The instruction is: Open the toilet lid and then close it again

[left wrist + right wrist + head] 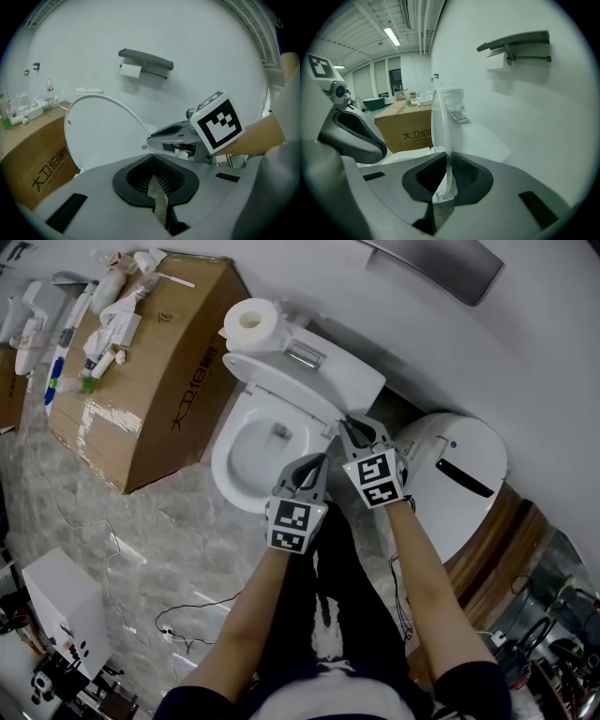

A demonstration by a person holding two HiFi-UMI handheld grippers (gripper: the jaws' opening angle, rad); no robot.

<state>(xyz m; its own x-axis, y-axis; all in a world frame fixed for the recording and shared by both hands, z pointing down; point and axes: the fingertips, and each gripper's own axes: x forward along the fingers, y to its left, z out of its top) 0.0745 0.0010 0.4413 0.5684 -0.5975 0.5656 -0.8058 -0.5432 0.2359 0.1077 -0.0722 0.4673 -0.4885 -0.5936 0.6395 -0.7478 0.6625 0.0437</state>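
Observation:
The white toilet [258,451] stands with its bowl uncovered. Its lid [281,390] is raised upright against the tank. My right gripper [349,423] is at the lid's near right edge. In the right gripper view the thin lid edge [440,122] runs down between the black pads, and the right gripper [446,161] is shut on it. From the left gripper view the lid [101,131] shows as a broad white oval with the right gripper [149,139] clamped on its rim. My left gripper [319,463] hovers just in front of the bowl, and it [153,180] is shut with nothing in it.
A toilet paper roll [249,322] sits on the tank. A large cardboard box [141,371] with bottles on top stands to the left. A white round bin [450,474] is to the right. A grey wall shelf with a paper roll [145,60] hangs above. Cables [187,624] lie on the floor.

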